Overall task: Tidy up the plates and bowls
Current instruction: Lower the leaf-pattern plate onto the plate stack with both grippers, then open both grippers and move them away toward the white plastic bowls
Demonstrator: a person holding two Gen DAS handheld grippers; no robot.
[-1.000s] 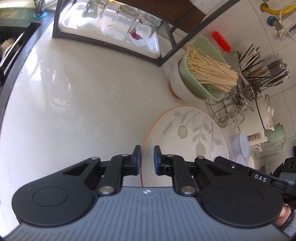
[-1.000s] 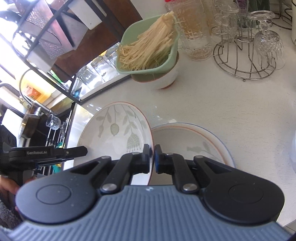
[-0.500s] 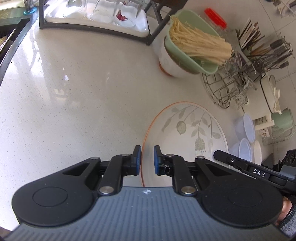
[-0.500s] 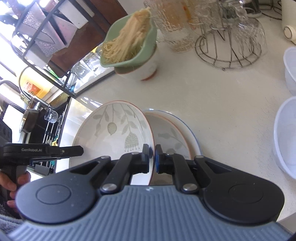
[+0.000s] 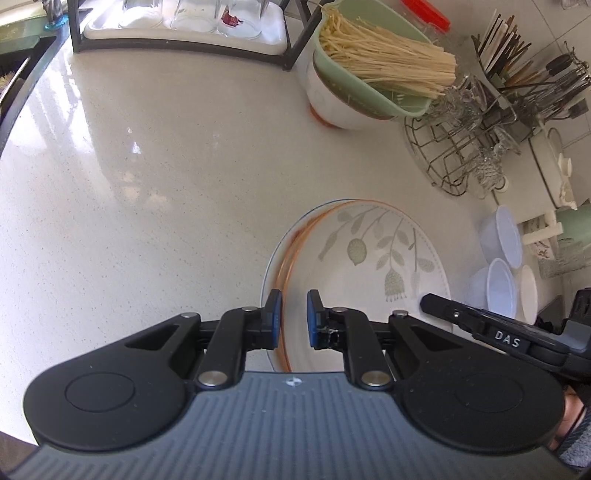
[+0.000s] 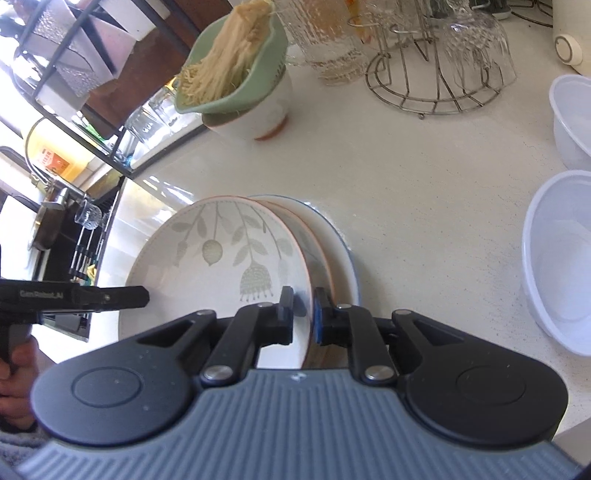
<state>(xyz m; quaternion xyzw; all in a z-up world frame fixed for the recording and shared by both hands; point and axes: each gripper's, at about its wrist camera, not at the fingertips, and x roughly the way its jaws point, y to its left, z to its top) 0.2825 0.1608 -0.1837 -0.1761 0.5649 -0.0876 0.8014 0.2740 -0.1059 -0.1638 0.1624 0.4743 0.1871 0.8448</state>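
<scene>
A leaf-patterned plate [image 5: 373, 266] with an orange rim is held tilted just above a stack of two plates [image 6: 341, 251] on the counter. My left gripper [image 5: 292, 319] is shut on the plate's left rim. My right gripper [image 6: 303, 314] is shut on its right rim, and the plate [image 6: 221, 266] leans left in that view. The lower plate's blue rim [image 5: 273, 254] shows beneath it in the left wrist view. Clear plastic bowls [image 6: 561, 258] lie to the right.
A white bowl with a green colander of dry noodles [image 5: 369, 85] stands behind. A wire rack with glasses [image 5: 461, 147], a utensil holder [image 5: 535, 85] and a glass shelf [image 5: 184, 26] line the back. The sink [image 6: 66, 258] is at the left.
Both grippers carried the leaf plate to the right and lowered it over the stacked plates. The plastic bowls came further into view.
</scene>
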